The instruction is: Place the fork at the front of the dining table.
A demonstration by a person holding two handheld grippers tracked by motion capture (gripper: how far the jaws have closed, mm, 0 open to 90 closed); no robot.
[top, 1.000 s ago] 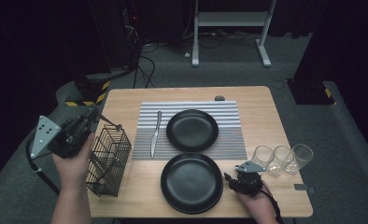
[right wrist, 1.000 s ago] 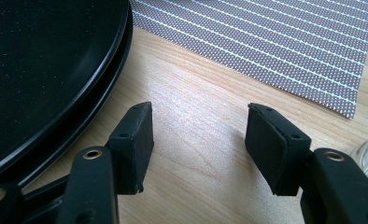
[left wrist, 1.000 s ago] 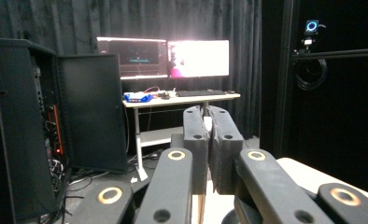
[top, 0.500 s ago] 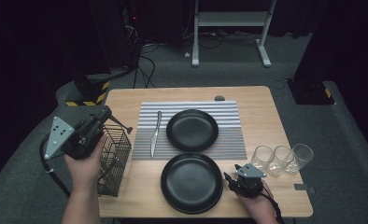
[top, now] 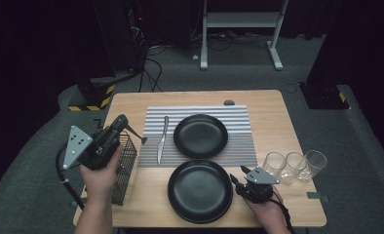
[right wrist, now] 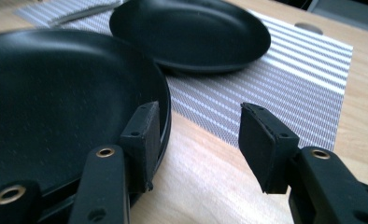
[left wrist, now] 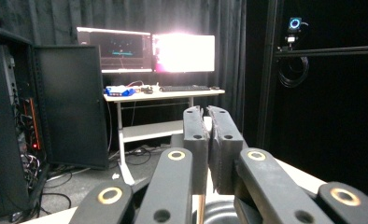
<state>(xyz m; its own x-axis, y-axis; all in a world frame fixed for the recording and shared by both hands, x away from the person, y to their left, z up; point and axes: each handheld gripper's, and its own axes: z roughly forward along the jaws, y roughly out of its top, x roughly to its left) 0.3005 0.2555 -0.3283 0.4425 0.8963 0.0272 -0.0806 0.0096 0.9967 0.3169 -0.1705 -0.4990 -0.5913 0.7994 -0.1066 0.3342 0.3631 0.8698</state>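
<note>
Right gripper (right wrist: 196, 140) fingers spread beside the near black plate (right wrist: 56, 88); another plate (right wrist: 191, 32) sits on the striped mat (right wrist: 289, 84)

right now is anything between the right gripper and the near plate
Nothing visible. The right gripper is open beside the near plate, one finger already against its rim and bare table between the jaws. The glasses stand off to the other side.

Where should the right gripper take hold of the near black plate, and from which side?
Take the near plate by its thin raised rim on the right edge, coming in low from the right. The right gripper is open there, one jaw already beside that rim.
</note>
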